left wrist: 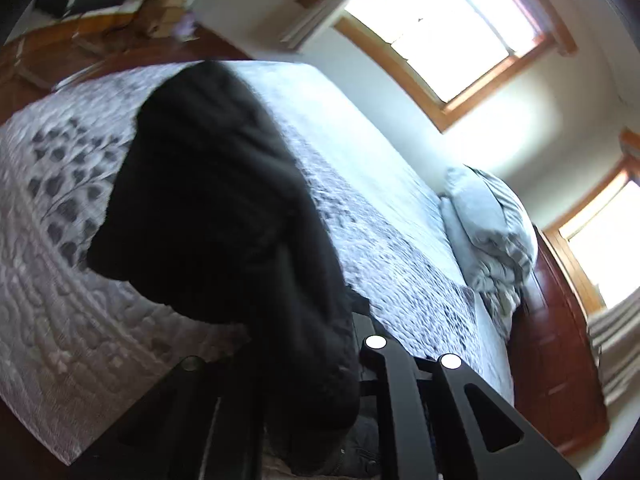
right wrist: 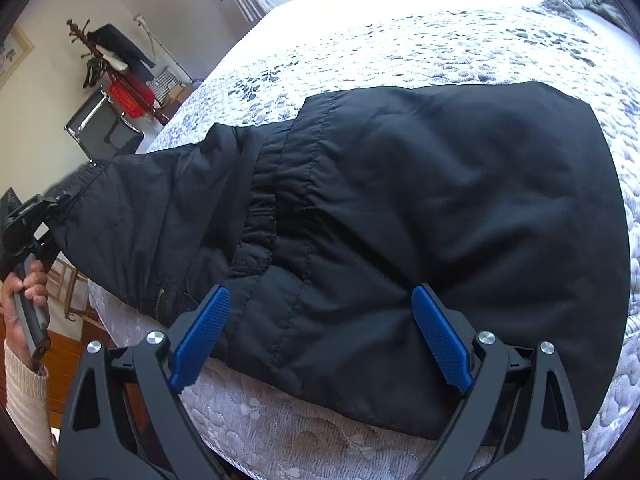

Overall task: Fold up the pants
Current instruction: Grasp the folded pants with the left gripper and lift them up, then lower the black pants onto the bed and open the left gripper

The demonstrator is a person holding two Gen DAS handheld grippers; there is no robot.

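Black pants (right wrist: 420, 208) lie on a bed with a grey-and-white patterned quilt (right wrist: 400, 48). My right gripper (right wrist: 320, 312) is open, its blue pads (right wrist: 200, 336) spread over the near edge of the pants, holding nothing. My left gripper (right wrist: 36, 208) shows at the left of the right wrist view, shut on the waistband end of the pants and lifting it off the bed. In the left wrist view the pants (left wrist: 224, 208) hang from the gripper's fingers (left wrist: 392, 400) and drape down onto the quilt (left wrist: 52, 280).
Pillows and a rumpled duvet (left wrist: 488, 232) lie at the head of the bed by a wooden headboard (left wrist: 552, 352). A coat rack (right wrist: 116, 60) and a chair (right wrist: 100, 128) stand beyond the bed's far corner. Wood floor (left wrist: 48, 68) runs along the bed.
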